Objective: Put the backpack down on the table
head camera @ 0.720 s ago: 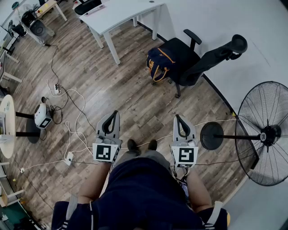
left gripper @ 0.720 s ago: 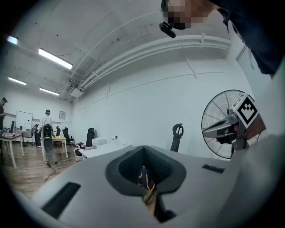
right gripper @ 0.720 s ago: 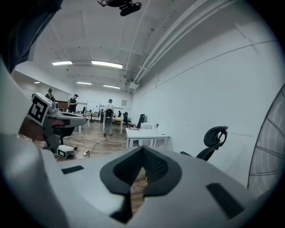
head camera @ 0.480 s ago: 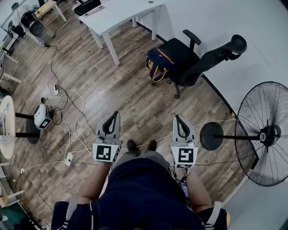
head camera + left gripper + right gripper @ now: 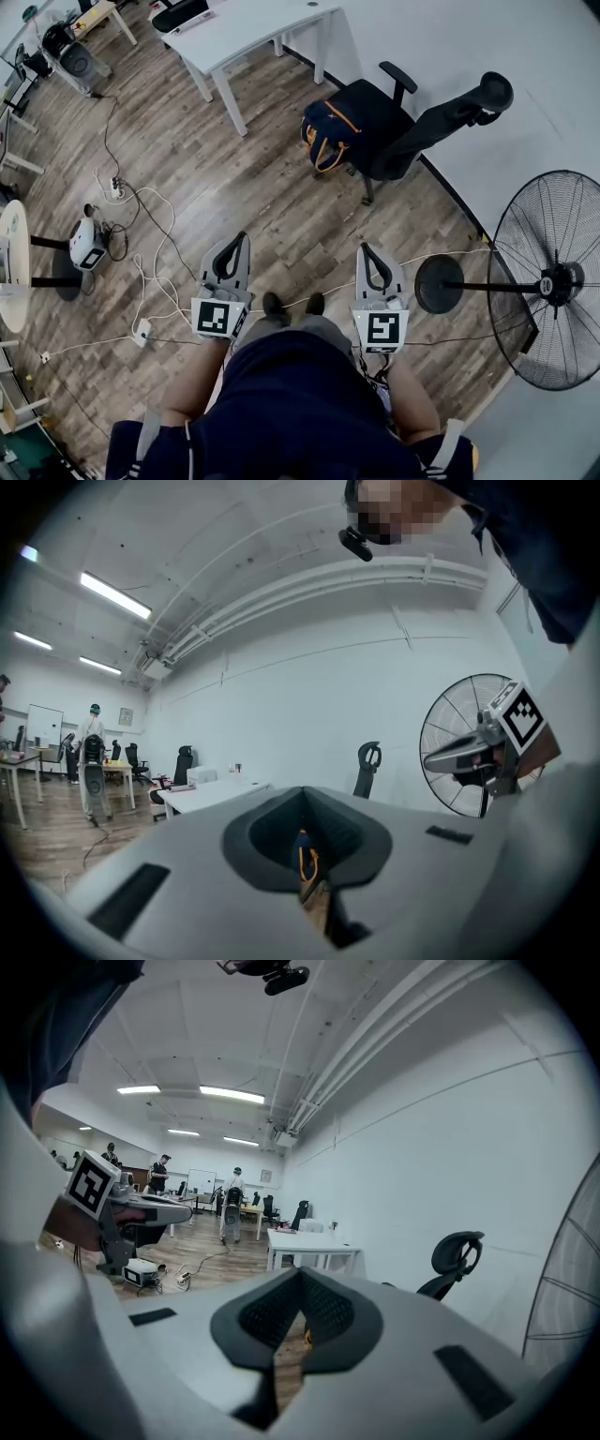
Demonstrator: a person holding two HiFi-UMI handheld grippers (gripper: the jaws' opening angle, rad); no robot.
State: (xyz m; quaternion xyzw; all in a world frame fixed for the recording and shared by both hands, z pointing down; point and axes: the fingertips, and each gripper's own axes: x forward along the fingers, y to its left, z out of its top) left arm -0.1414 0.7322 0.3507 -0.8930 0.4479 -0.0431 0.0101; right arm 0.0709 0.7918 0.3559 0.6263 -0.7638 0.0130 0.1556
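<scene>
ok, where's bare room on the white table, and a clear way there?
White table: bare at its right end, a dark item at its left end. Floor between the backpack's chair and the cables is bare; cables crowd the left, fan the right.

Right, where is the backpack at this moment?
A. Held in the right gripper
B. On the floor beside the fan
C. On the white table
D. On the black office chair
D: the head view shows the backpack sitting on the office chair, well clear of the white table.
</scene>
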